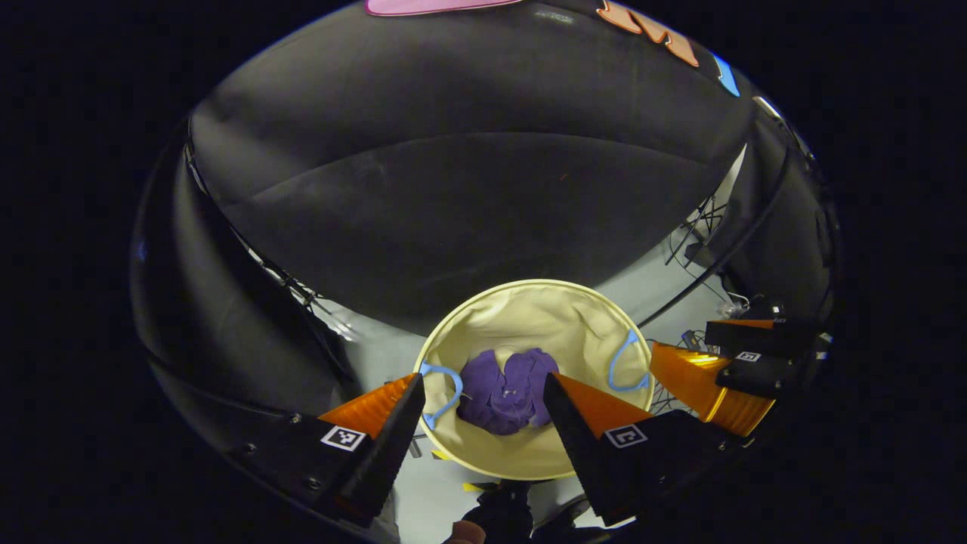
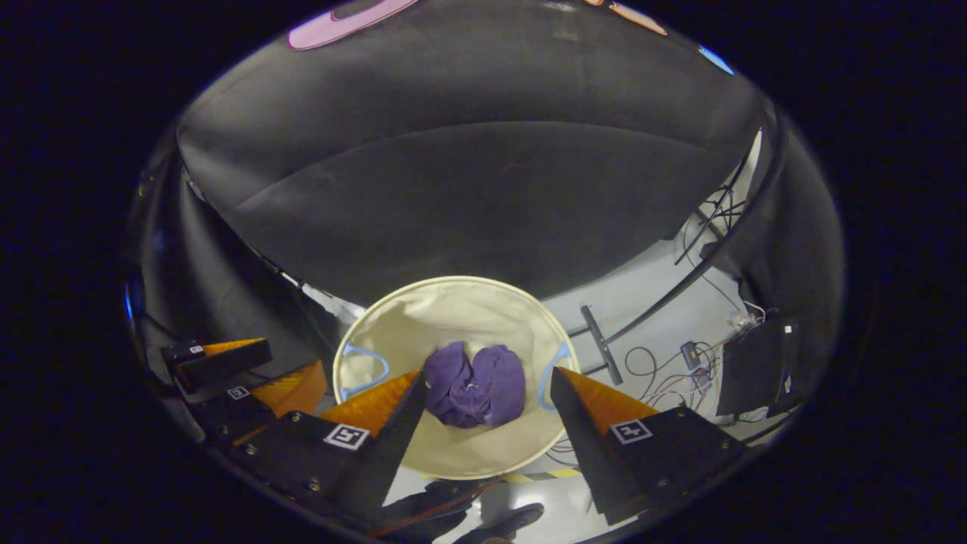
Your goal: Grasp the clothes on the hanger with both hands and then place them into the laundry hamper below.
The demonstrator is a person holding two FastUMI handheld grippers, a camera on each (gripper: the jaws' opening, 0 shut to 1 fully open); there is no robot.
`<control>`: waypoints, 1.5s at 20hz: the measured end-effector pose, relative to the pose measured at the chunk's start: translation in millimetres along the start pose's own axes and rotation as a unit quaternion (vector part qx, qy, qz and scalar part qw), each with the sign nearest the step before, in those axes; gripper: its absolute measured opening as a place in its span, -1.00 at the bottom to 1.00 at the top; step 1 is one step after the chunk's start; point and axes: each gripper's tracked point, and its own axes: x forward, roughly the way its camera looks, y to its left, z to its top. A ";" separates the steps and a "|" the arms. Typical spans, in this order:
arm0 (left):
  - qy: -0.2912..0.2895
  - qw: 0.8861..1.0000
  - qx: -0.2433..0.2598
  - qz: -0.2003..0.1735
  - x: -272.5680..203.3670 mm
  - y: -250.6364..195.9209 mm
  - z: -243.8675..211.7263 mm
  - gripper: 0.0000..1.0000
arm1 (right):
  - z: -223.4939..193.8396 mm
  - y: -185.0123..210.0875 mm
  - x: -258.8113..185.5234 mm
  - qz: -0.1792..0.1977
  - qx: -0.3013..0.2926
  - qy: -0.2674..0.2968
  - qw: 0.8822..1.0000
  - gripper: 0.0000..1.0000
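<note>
Purple garment (image 1: 506, 391) lies bunched in hamper (image 1: 529, 302); soft, light, best pinched at a fold; left gripper (image 1: 483, 393) and right gripper (image 2: 483, 389) released, empty above.

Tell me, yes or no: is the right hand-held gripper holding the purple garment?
No: the purple garment lies bunched in the hamper, below the open right hand-held gripper.

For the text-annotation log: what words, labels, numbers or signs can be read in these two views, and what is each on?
No readable words or numbers.
Square black-and-white coded markers, not text, sit on the left gripper and right gripper.
The hamper and purple clothes carry no legible print.
</note>
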 end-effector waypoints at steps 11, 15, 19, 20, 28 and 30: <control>-0.065 0.998 0.005 0.010 -87.3 4.1 41.7 0.97 | 25.7 18.2 -104.8 0.002 -0.056 -0.043 0.998 0.99; -0.107 0.994 -0.008 0.015 -133.1 1.3 64.0 0.96 | 42.7 25.9 -140.6 0.017 -0.055 -0.076 0.995 0.99; -0.148 0.989 -0.019 0.021 -174.8 -3.3 83.6 0.96 | 65.4 24.4 -183.7 0.025 -0.062 -0.125 0.990 0.99; -0.157 0.987 -0.021 0.023 -183.9 -4.1 86.5 0.96 | 69.0 23.8 -194.1 0.026 -0.065 -0.136 0.988 0.99; -0.223 0.973 -0.044 0.031 -276.7 -13.0 114.4 0.96 | 95.9 24.5 -286.5 0.043 -0.063 -0.219 0.973 0.99; -0.236 0.970 -0.046 0.033 -299.7 -13.8 117.0 0.96 | 99.4 19.6 -318.7 0.049 -0.063 -0.235 0.969 0.99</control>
